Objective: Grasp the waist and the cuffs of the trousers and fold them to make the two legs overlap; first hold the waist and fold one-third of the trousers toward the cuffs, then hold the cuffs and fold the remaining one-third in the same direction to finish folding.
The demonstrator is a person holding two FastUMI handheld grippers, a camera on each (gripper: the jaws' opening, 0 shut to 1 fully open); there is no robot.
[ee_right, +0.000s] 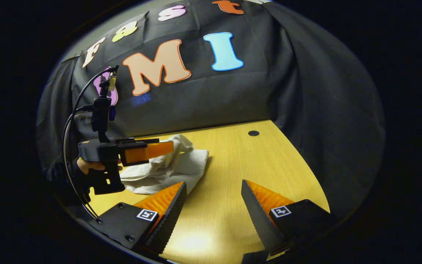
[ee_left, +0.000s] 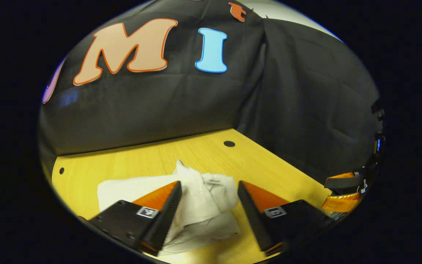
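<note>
The white trousers (ee_left: 200, 205) lie bunched on the wooden table (ee_left: 269, 165), well in from its back edge and corner, straight ahead between the spread fingers of the left gripper (ee_left: 208, 190). The right gripper (ee_right: 213, 192), fingers also spread over bare wood, has the trousers off to its left, so the left gripper looks nearer.

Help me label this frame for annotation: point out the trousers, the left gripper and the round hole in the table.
trousers (ee_left: 203, 205): left gripper view, on the bunched white cloth between the fingers.
left gripper (ee_right: 159, 148): right gripper view, at its fingertips over the cloth.
round hole (ee_right: 253, 133): right gripper view, on the dark hole's centre.
</note>
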